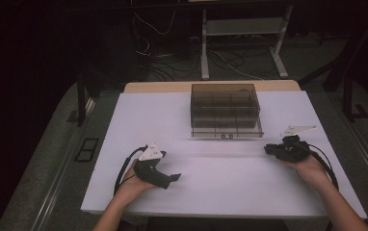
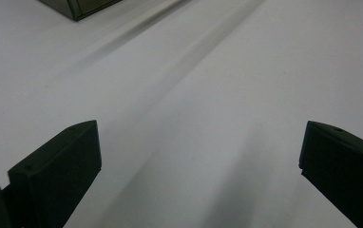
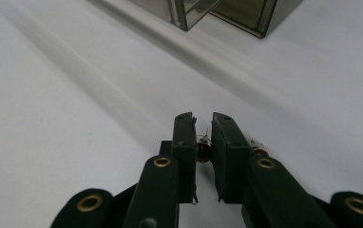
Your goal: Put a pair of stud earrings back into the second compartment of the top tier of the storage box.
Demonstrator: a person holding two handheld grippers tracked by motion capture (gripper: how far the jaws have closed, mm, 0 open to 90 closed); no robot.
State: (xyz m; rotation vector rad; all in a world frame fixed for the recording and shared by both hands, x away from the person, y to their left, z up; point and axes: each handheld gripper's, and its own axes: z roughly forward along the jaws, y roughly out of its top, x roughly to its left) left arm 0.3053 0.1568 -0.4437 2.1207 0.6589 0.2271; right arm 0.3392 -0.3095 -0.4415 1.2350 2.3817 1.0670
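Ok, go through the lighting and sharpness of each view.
High view: dim, its corners fall off to black, the white table is the brightest part. Left gripper view: soft shadow bands cross the table, near jaws blurred. Right gripper view: smoky box sharp, the closest tool parts soft.

left gripper (image 1: 171,178) held low near the front edge, pointing right, jaws spread wide apart with nothing between. right gripper (image 1: 268,149) held by the right hand (image 1: 309,166) at the far side, pointing left, jaws drawn nearly together on something small. both forearms entering from below.
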